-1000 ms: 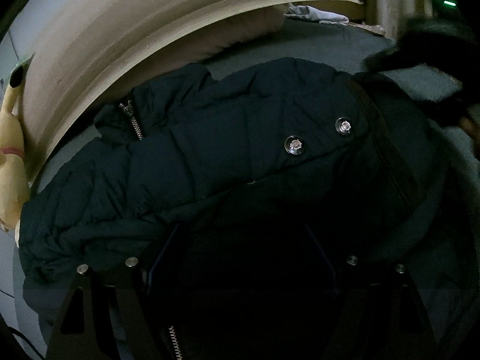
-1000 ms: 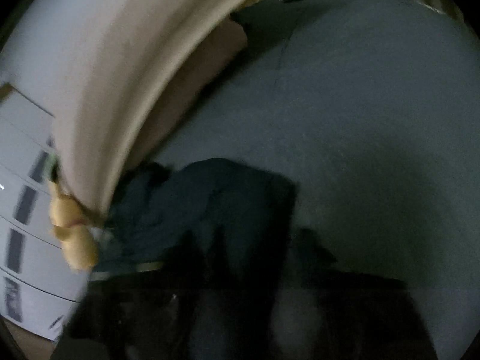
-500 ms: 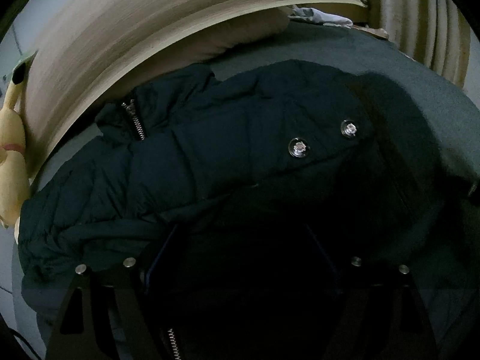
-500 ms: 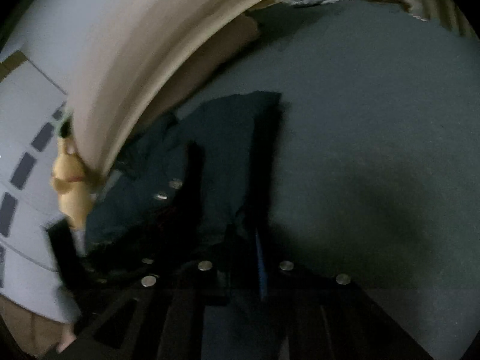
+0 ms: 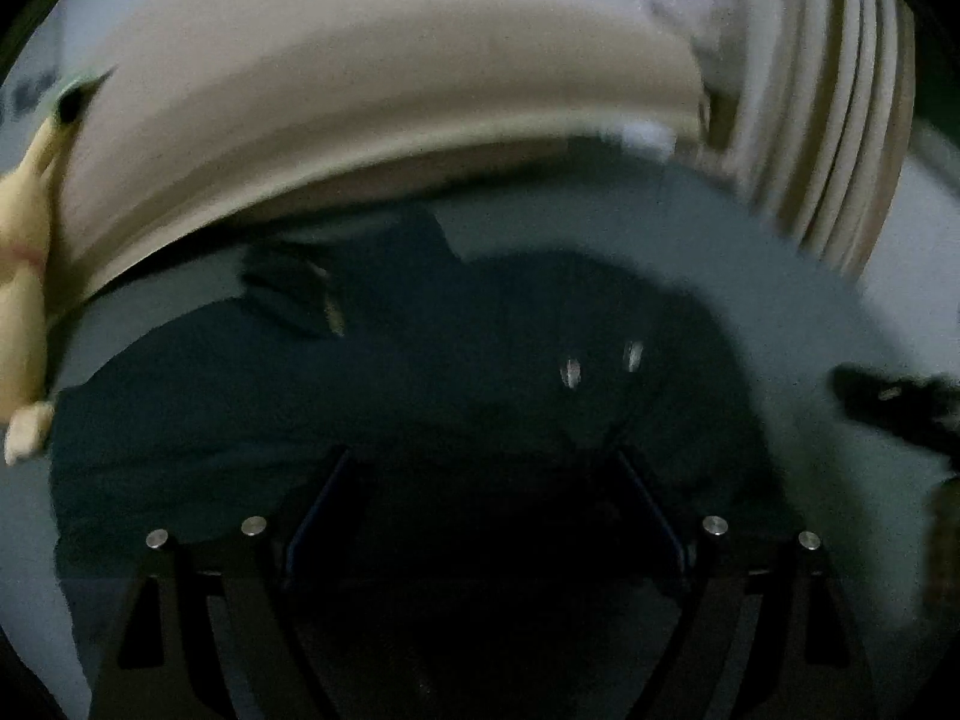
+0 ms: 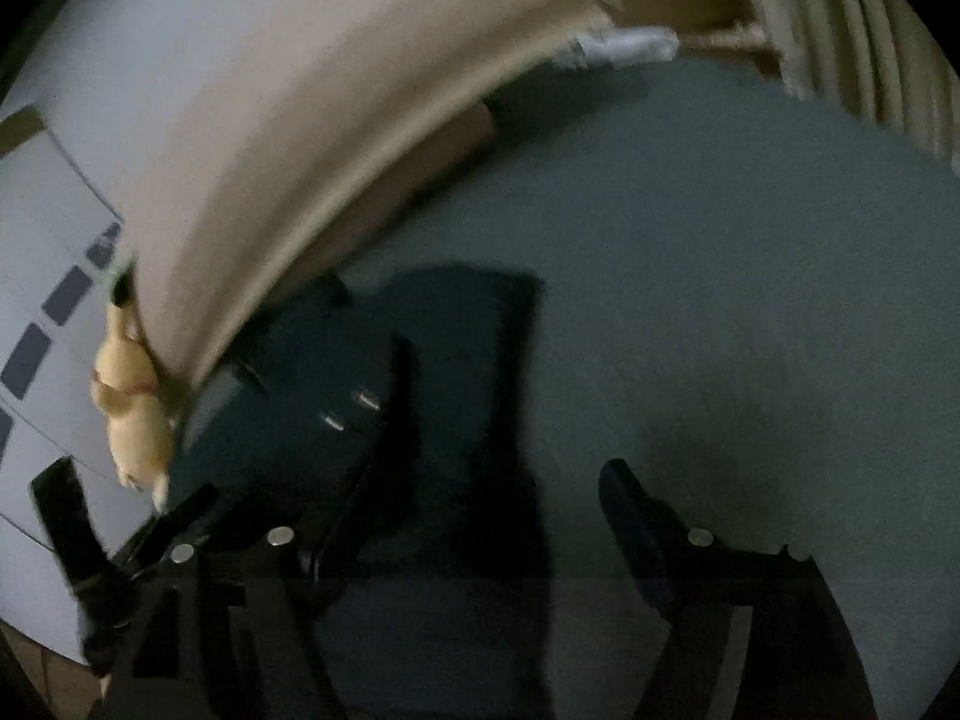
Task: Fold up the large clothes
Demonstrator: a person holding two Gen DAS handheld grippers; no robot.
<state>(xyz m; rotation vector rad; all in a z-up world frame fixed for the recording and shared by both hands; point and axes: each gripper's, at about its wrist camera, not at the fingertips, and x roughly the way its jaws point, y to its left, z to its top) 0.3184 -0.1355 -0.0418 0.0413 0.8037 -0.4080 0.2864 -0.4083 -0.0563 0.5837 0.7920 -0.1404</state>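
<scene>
Now | puffer jacket (image 5: 420,396) on bed | left tongs (image 5: 480,480) spread, empty | right tongs (image 6: 468,510) just reopened, empty | writing: unreadable

A grey bed cover (image 6: 720,300) stretches wide under a curved beige headboard (image 5: 360,120). A yellow plush toy (image 6: 132,420) sits at the headboard's left end, against a white drawer unit (image 6: 42,276) with dark handles. A pale bundle of cloth (image 6: 624,45) lies at the bed's far edge, near ribbed beige curtains (image 5: 840,120).
</scene>
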